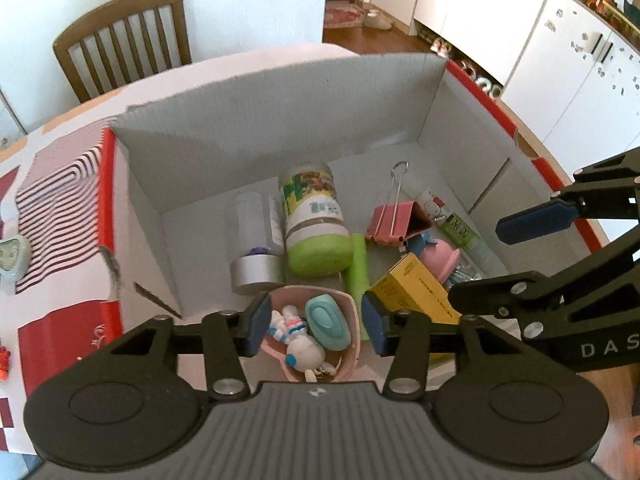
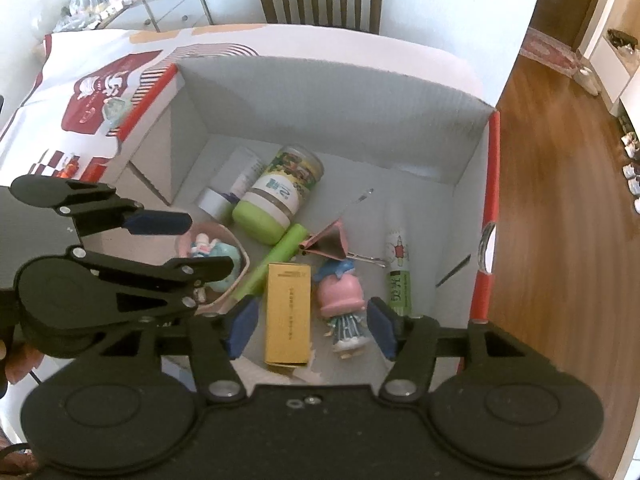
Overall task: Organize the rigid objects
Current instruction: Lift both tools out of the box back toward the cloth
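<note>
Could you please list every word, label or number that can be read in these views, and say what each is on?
"DAS": white letters, cut off by the frame edge, on the black right gripper.
Green-lidded plastic jar: label print too blurred to read.
Yellow cardboard carton: small print unreadable.
Green-and-white tube: characters unreadable.

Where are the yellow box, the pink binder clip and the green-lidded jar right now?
yellow box (image 2: 288, 316): right wrist view, middle of its top face.
pink binder clip (image 1: 394, 222): left wrist view, pink body.
green-lidded jar (image 1: 316, 254): left wrist view, green lid.
</note>
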Motion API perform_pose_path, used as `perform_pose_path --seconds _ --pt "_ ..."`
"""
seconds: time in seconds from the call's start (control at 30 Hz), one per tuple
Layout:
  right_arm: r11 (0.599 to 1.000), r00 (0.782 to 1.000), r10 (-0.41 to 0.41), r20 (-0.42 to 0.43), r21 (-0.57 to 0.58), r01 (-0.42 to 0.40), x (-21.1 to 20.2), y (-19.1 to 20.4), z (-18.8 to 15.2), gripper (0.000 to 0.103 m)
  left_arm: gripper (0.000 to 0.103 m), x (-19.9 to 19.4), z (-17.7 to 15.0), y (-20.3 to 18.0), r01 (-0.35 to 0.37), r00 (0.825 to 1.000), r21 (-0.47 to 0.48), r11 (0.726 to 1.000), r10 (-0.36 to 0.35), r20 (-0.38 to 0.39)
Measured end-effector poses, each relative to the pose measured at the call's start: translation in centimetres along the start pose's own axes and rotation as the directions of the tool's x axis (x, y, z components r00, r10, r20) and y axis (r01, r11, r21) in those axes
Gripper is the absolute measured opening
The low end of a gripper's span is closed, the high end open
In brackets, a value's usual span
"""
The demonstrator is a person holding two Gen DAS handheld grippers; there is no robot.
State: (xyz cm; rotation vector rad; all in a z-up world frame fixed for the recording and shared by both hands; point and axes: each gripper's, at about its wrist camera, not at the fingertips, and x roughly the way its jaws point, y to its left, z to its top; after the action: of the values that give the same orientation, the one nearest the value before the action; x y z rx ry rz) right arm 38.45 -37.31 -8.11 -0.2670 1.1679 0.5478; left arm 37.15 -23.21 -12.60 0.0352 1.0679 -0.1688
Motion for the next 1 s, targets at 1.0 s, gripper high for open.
perform_pose_path --seconds 1.0 --pt "0.994 0.986 0.034 0.161 -0.108 -0.016 -7.4 5.8 -1.3 0.085 0.069 -12.9 -5.2 4.3 -0.066 0.969 -0.146 0.987 0.098 0.226"
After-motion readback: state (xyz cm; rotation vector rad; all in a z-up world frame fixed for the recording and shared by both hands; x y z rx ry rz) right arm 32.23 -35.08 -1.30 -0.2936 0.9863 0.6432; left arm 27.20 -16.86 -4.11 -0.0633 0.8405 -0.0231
